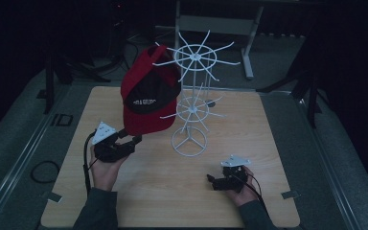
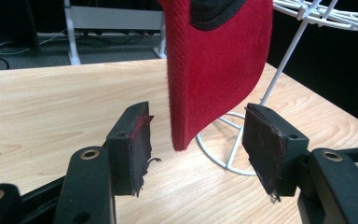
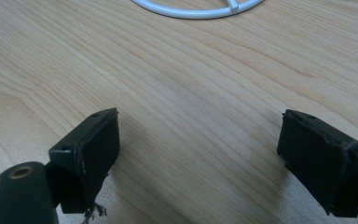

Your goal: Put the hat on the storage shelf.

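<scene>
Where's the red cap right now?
In the high view the red cap hangs on the white wire rack, left of its pole. Its brim hangs between the open pads of the left tool, touching neither.

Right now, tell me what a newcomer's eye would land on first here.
The red cap stands out most: it hangs on the white wire rack at the far middle of the wooden table. Its brim hangs down between the open jaws of the left gripper, touching neither pad. The right gripper rests open near the table's front right, with nothing between its jaws.
</scene>
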Demonstrator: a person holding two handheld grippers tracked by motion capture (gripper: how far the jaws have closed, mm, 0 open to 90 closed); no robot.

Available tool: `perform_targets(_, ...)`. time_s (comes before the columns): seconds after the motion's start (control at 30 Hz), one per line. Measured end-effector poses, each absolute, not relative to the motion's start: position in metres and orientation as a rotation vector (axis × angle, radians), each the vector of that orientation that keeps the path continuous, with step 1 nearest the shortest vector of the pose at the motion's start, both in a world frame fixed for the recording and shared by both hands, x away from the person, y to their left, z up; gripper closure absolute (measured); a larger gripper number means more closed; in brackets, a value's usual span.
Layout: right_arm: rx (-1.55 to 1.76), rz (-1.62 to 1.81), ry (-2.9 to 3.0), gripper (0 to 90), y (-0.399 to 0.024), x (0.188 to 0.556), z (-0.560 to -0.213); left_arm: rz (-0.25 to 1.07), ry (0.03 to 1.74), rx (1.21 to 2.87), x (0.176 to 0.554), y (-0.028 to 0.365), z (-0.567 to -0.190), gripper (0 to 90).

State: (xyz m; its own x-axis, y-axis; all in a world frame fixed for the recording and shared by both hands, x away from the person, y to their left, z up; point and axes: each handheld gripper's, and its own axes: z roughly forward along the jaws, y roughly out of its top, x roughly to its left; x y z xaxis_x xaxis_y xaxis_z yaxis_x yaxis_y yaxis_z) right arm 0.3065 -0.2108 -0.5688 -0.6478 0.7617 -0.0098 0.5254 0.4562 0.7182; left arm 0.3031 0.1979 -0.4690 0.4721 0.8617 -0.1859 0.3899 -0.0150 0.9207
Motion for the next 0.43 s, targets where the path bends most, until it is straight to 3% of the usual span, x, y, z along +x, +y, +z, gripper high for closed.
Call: perform_targets(0.43,1.093,1.001,2.381,12.7,-0.2109,0.3064,-0.5688,0.542,1.147,1.601,0.3040,0.2071,-0.4699,42.3)
